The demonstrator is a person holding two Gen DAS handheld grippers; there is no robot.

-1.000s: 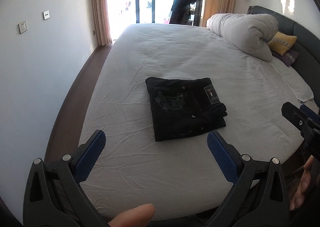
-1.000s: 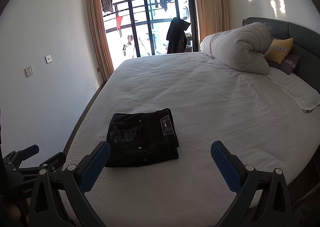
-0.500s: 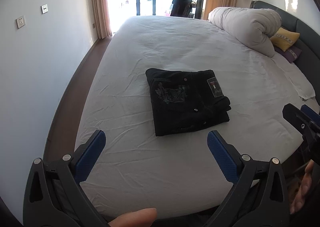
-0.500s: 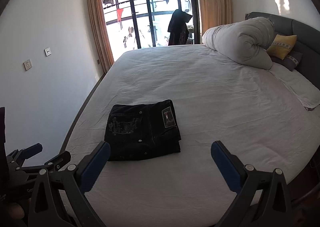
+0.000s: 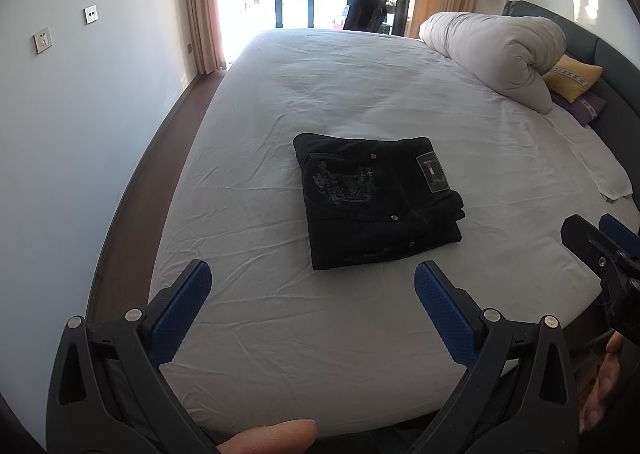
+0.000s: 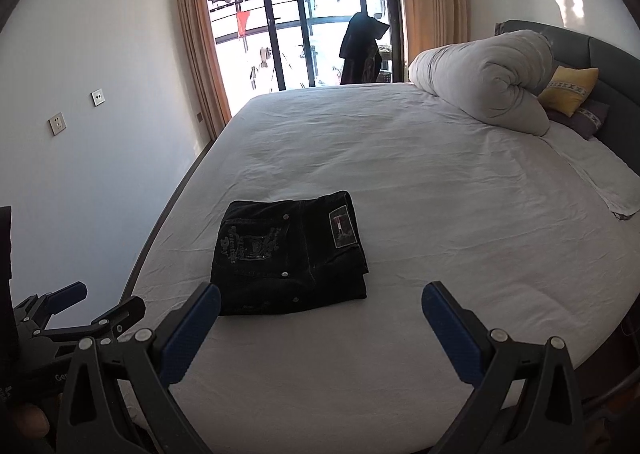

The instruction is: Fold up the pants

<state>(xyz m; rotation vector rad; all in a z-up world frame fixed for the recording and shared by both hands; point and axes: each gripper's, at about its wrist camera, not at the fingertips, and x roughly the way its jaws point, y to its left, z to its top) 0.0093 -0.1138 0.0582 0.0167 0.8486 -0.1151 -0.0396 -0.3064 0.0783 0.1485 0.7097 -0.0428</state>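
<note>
Black pants [image 5: 372,202] [image 6: 290,252] lie folded into a compact rectangle on the white bed sheet [image 5: 320,94] [image 6: 440,194], back pocket embroidery and a waistband patch facing up. My left gripper [image 5: 312,286] hangs open above the near part of the bed, short of the pants, with nothing between its blue pads. My right gripper [image 6: 320,306] is open too, held back from the pants and to their right. The right gripper's tips [image 5: 600,242] show at the left wrist view's right edge; the left gripper's tips [image 6: 76,306] show at the right wrist view's left edge.
A rolled white duvet [image 5: 496,54] [image 6: 484,82] and yellow and purple pillows [image 6: 570,92] lie by the dark headboard at the far right. A white wall with sockets [image 5: 42,40] runs close along the bed's left side. Glass balcony doors [image 6: 304,14] stand beyond the bed.
Both grippers have drawn slightly back and tilted, so the pants sit a little farther up in each view. The pants lie as they did, and both grippers stay open.
</note>
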